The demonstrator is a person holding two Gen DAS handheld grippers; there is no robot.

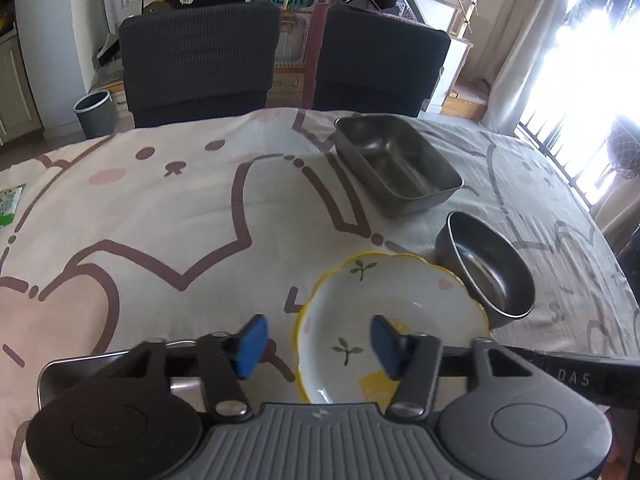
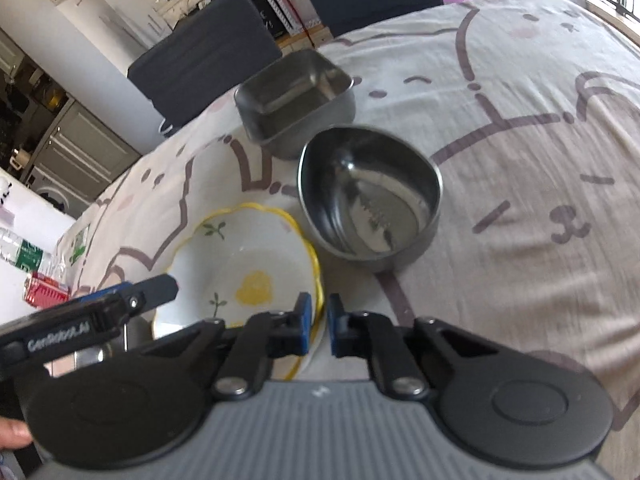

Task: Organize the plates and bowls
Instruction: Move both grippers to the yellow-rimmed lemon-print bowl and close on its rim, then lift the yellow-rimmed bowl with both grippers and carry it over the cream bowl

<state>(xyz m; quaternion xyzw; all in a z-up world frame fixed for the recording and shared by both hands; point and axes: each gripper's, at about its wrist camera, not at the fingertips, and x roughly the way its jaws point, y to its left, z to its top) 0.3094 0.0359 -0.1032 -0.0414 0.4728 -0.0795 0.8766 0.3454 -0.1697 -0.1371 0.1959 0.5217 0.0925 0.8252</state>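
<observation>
My left gripper, jaws wide apart, hovers above the ceramic bowl. My right gripper, jaws nearly closed, straddles its rim, beside the steel bowl.

Ceramic dish — white, scalloped yellow rim, green sprigs, pink spots and a yellow blob painted inside. Upright, empty, on the tablecloth nearest the cameras.

Round steel bowl — dark outside, shiny inside, empty, upright. It sits just to the right of the dish; in the left wrist view its wall appears to touch the scalloped rim, contact not certain.

Rectangular steel container — deep, rounded corners, empty, upright, set at an angle. It lies beyond the bowl, near it, with a narrow strip of cloth showing between them.
</observation>
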